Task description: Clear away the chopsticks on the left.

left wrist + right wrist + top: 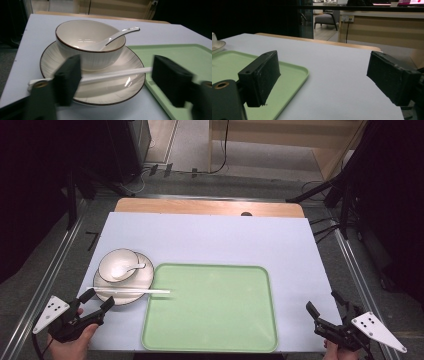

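Your white bowl (118,265) sits on the white plate (142,283) near the left edge of the pale table cover (210,237), and both have a thin dark rim. A white soup spoon (128,269) lies in the bowl, its scoop down inside and its handle resting over the rim toward the tray. A pair of white chopsticks (131,291) lies across the near part of the plate, one end past the plate's left edge and the other reaching onto the left rim of the green tray (210,307). The tray lies just to the right of the plate, flat on the cover, with nothing else on it.

Your left gripper (96,302) hovers just in front of the plate, jaws spread wide and holding nothing. In the left gripper view the chopsticks (117,74) run across between the two black jaws, behind them, with the bowl (90,45), spoon (112,38) and plate (107,87) beyond and the tray (185,56) at right.

Your right gripper (327,304) is at the table's near right corner, well apart from the tray, jaws also spread and empty. In the right gripper view the tray's corner (287,75) lies behind the left jaw and the plate's edge (217,45) shows at far left.
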Demonstrator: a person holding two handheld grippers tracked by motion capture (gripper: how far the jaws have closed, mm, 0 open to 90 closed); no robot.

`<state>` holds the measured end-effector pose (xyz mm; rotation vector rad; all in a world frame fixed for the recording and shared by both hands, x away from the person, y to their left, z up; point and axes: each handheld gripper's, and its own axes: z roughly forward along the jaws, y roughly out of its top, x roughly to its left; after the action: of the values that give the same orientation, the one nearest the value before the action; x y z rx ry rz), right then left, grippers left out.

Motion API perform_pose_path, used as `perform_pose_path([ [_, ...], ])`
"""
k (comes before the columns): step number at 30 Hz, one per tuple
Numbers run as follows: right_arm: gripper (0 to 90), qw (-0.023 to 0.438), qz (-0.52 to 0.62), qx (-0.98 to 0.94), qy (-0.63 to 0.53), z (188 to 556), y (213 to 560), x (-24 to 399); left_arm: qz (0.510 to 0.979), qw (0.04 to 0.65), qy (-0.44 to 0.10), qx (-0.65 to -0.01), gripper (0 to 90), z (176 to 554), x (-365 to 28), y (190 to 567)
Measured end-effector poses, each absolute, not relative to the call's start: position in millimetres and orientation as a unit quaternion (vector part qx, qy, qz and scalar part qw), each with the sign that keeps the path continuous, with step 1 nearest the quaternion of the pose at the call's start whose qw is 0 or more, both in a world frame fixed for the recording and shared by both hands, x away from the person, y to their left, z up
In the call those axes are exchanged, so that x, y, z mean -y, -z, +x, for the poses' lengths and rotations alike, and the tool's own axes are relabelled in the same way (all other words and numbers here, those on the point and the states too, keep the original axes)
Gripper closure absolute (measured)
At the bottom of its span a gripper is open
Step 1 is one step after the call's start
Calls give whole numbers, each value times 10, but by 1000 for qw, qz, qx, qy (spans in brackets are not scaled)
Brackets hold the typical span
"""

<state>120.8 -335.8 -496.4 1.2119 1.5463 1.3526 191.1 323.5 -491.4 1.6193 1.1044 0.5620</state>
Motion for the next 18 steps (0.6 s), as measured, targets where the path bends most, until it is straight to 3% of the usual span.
perform_pose_path([
  [3,114,374,478,-609,-511,1234,4973,3320,690,531,-214,-443,693,1909,-3185,4897],
  [6,116,373,481,-611,-505,1246,4988,3279,710,520,-196,-433,884,1943,-3106,4895],
  [18,127,359,473,-630,-500,1294,5009,3175,776,438,-162,-425,900,2270,-2656,4992],
])
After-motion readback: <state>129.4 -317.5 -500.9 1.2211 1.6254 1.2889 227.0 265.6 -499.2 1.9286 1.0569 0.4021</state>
